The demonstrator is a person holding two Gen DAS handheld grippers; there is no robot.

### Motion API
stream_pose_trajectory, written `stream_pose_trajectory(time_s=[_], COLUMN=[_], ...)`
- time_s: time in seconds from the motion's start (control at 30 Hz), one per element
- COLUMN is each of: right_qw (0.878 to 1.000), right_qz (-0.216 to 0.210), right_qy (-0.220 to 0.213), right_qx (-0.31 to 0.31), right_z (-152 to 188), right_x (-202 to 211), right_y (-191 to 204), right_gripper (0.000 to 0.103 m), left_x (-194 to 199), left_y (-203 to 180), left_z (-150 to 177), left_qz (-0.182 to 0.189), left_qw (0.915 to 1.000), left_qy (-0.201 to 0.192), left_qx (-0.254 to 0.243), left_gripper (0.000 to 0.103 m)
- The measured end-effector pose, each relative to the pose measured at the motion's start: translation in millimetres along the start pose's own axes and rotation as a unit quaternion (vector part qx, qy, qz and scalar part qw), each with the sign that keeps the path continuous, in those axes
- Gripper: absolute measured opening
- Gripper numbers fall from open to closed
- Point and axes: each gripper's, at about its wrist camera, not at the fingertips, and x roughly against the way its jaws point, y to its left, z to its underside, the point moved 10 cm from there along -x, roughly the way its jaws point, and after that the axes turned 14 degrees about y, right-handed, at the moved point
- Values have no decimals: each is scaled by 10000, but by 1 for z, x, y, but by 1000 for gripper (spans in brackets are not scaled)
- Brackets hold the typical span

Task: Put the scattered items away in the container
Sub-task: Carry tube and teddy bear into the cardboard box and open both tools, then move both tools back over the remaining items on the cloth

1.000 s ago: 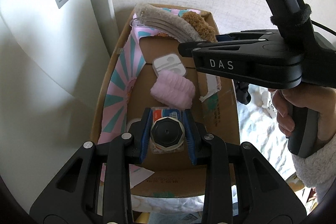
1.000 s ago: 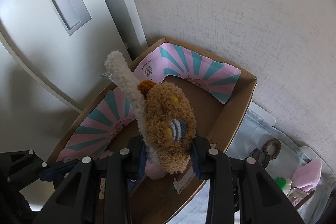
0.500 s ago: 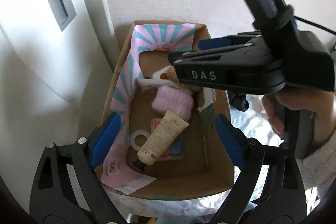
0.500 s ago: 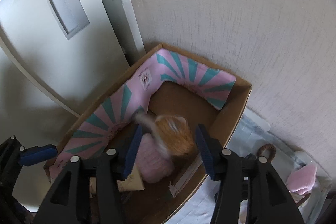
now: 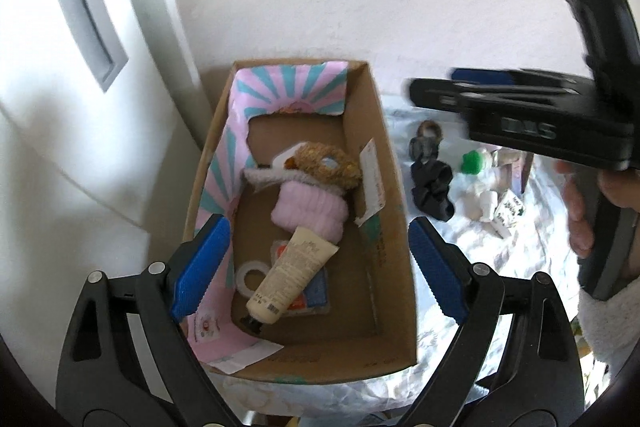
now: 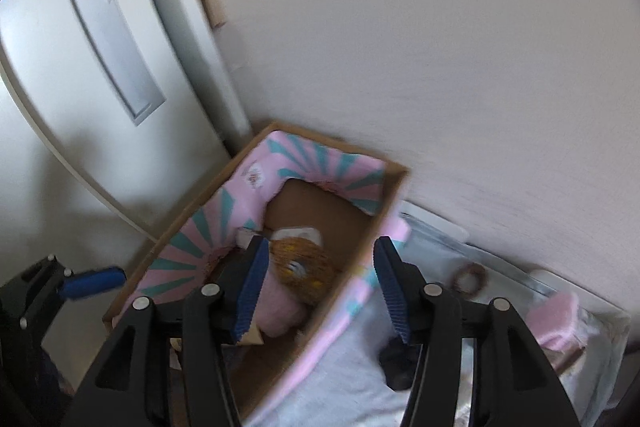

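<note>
So the cardboard box [image 5: 394,227] sits on the floor tucked against the white wall, with a pink and teal sunburst liner [image 5: 288,89] along its far and left walls; inside it there's a brown fuzzy plush [image 5: 324,163] lying at the far end, touching a pink fluffy roll [image 5: 310,213] just in front of it; a cream tube [image 5: 290,271] lies tilted with its dark cap toward the near wall, resting on a flat orange and blue packet [image 5: 316,297]; a white ring [image 5: 253,273] sits flat beside the tube on the left.

Left gripper [image 5: 318,267] hangs over the near half of the box with its jaws spread wide and nothing between the blue pads [image 5: 200,269]; right gripper [image 6: 318,289] is also wide open and empty, hovering over the box's right edge, and from its view the plush [image 6: 302,265] shows right between the fingers, down in the box.

Outside the box, on the crinkly white sheet [image 5: 520,247] to the right, stuff is still scattered: a black scrunchie [image 5: 432,189], a brown hair tie [image 5: 430,129] further back, something green [image 5: 472,163] and a few small white bits near it that are too blurry to call; the right wrist view also shows a pink fuzzy thing [image 6: 558,321] over at the far right.
</note>
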Motion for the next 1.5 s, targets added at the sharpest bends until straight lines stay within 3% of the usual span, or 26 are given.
stream_pose_trajectory(time_s=[0.2,0.37,0.6,0.87,1.13,1.5], right_qw=[9969,9874,9770,9760,9789,9776], right_qz=[422,715,859,750,707,1085], right_qy=[-211,-295,-252,35,354,741], right_qx=[-630,-1377,-1935,-2046,-1883,-1647], right_z=[30,67,110,128,110,94], right_x=[44,74,90,63,12,-38], right_y=[-71,-143,-198,-220,-221,-231], right_gripper=[50,51,51,51,51,51], left_x=[5,1,-17,-62,-128,-154], left_y=[-32,-68,-116,-147,-141,-154], left_z=[-11,-15,-17,-36,-41,-45], left_qz=[130,233,229,149,121,-693], left_qw=[9996,9982,9954,9945,9942,9902], left_qy=[-75,-33,171,474,1038,1040], left_qx=[-256,-548,-916,-925,-261,-623], left_gripper=[90,90,90,91,90,90])
